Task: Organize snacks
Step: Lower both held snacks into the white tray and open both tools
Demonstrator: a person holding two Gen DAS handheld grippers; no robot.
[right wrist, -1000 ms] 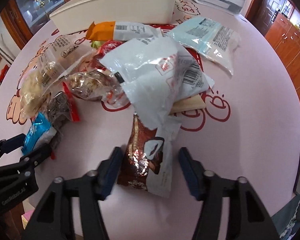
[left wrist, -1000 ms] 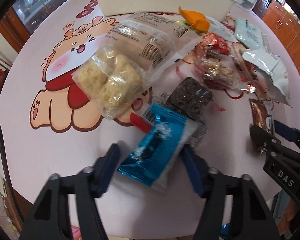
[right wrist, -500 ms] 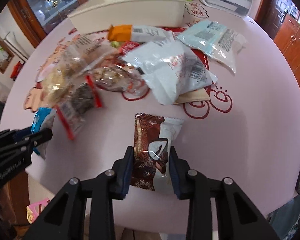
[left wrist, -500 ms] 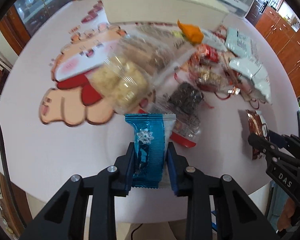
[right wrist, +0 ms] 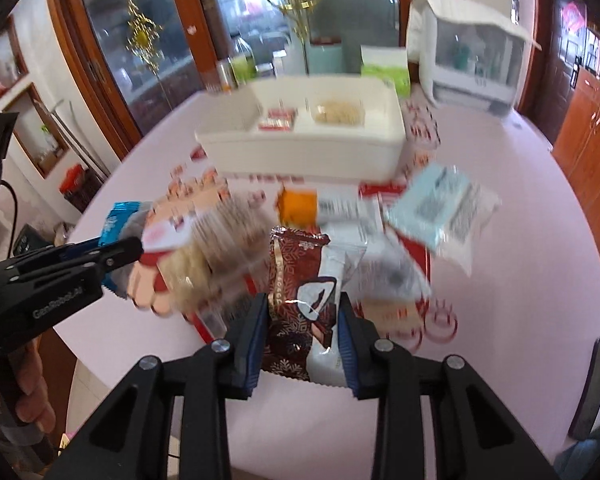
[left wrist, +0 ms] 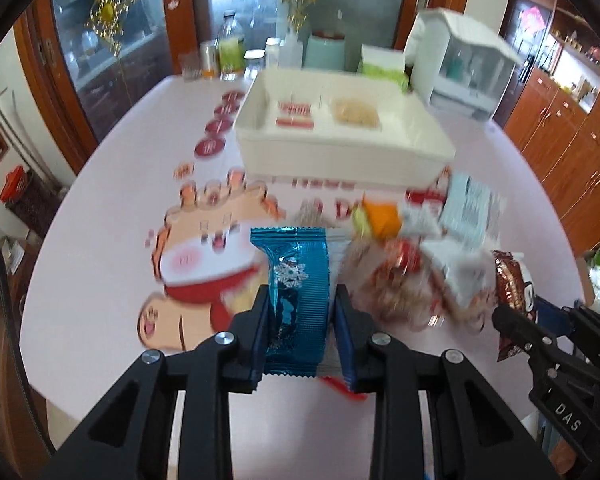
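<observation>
Both grippers are carrying: the left gripper [left wrist: 302,308] is pinching a blue packet [left wrist: 296,280], the right gripper [right wrist: 302,320] a brown packet [right wrist: 300,300], clear above the table [right wrist: 520,280], probably needing dropping into the white bin [left wrist: 340,148] beyond.

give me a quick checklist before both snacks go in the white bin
1. Left gripper shut on blue packet: ok.
2. Right gripper shut on brown packet: ok.
3. Both packets lifted off the table: ok.
4. White bin open on top, free room inside: ok.
5. Which compartment suits each packet: cannot tell.
</observation>
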